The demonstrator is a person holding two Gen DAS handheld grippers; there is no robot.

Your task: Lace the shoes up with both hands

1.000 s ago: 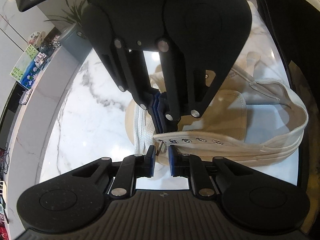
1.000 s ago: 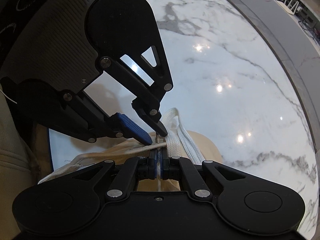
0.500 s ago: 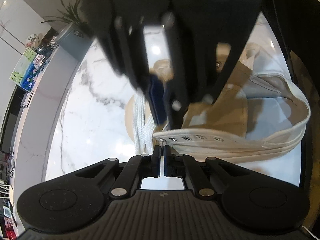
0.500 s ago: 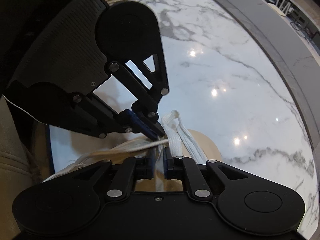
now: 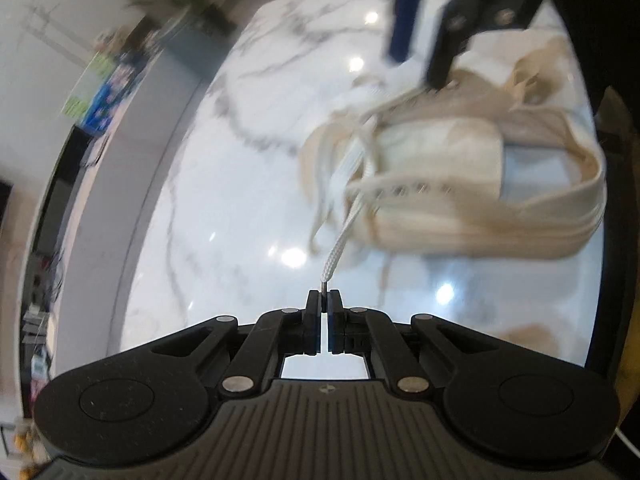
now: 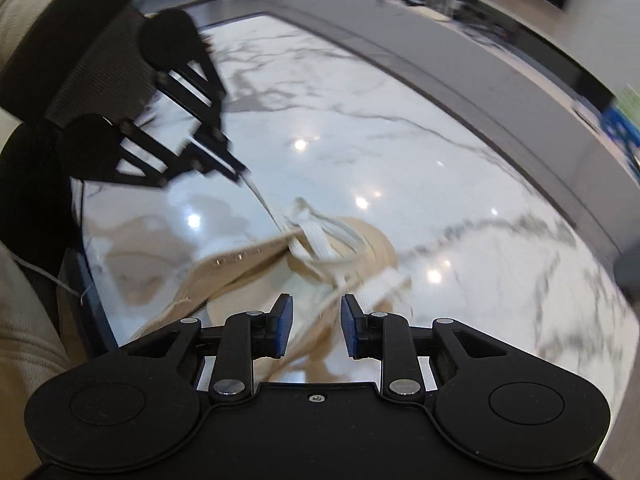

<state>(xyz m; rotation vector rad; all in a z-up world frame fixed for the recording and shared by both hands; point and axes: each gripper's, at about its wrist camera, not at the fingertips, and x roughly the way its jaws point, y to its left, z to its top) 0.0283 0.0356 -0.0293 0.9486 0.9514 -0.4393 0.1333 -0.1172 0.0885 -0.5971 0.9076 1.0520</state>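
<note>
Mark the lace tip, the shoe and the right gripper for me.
lace tip (image 5: 323,285), left wrist view, the stiff end pinched at the pads.
shoe (image 5: 440,152), left wrist view, the tongue.
right gripper (image 6: 316,326), right wrist view, midway between its fingertips.

Shoe (image 5: 460,184) smeared by motion blur, right claw (image 5: 424,32) cut off at top edge, shelf clutter (image 5: 92,96) unreadable

Bright indoor light from overhead — round white glare spots dot the glossy marble tabletop (image 5: 240,240) in both views. Strong fisheye bending: table edge and counter curve hard toward the frame borders, corners vignetted black. Left wrist view: the shoe (image 5: 460,184) is smeared by motion blur, background shelves also soft; the lace (image 5: 344,232) nearest the lens stays crisp. Right wrist view: blur over shoe and far gripper — near black housings sharp, dark, little surface detail. Pale reflections of the shoe on the tabletop.
</note>
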